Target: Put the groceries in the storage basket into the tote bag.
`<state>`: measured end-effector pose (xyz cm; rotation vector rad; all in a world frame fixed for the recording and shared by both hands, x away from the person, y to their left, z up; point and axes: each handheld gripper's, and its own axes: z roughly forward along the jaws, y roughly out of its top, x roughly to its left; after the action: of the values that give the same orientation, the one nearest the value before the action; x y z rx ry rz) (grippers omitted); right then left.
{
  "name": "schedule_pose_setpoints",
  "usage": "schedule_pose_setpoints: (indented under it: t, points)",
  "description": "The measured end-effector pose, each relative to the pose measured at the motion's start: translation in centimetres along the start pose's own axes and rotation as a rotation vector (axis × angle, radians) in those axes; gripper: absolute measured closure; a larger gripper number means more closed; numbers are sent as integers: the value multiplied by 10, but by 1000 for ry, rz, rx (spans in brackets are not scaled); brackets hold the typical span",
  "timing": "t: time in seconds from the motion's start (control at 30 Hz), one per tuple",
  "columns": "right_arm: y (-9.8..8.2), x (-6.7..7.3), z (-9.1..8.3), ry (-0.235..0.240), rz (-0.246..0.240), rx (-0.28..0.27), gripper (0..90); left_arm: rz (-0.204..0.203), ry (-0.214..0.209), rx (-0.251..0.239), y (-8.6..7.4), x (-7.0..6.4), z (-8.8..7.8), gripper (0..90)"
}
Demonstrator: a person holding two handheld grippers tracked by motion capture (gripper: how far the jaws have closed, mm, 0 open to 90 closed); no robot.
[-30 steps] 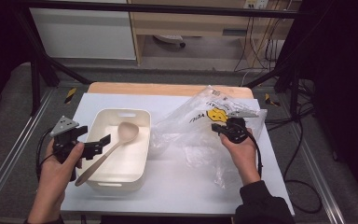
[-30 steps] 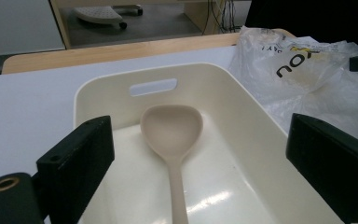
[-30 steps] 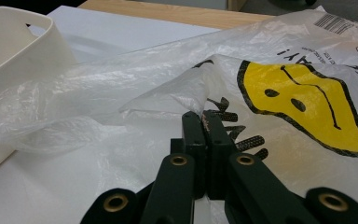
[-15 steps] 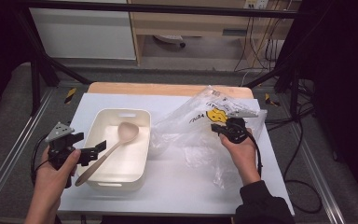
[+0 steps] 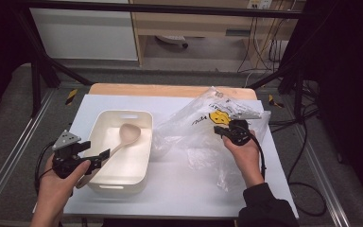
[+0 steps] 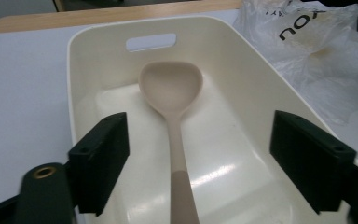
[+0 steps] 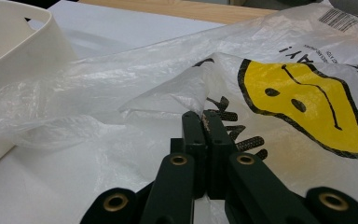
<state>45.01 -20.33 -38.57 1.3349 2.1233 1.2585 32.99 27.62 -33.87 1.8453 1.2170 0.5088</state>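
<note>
- Beige silicone ladle (image 6: 170, 91): bowl up inside cream plastic bin (image 5: 105, 124), handle leaning out over the near rim, so reachable from outside.
- Left gripper (image 6: 200, 161): jaws astride the handle, just closing, not yet pressing; lined up for a pinch.
- Clear plastic bag (image 7: 279, 70): beside the bin on the white table (image 5: 179, 189).
- Right gripper (image 7: 207, 122): clamped on a bag fold, lifted, likely keeping the mouth open.
</note>
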Motion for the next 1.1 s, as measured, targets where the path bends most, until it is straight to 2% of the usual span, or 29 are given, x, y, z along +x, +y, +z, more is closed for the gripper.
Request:
schedule_pose_setpoints:
  t: [0.2, 0.33, 0.4, 0.63, 1.1]
  points:
    - [0, 0, 0, -7, -4, 2, 900, 24, -6, 55, -19, -2, 1, 342]
    - [0, 0, 0, -11, 0, 4, 900, 6, 7, 55, -30, 1, -2, 354]
    - [-1, 0, 1, -11, -2, 5, 900, -10, 6, 56, -34, 3, -3, 397]
    - [-1, 0, 1, -10, -12, 4, 900, -37, 11, 50, -34, 3, -2, 462]
    - [-1, 1, 2, -9, -16, 11, 900, -36, 23, 92, -35, 3, 4, 523]
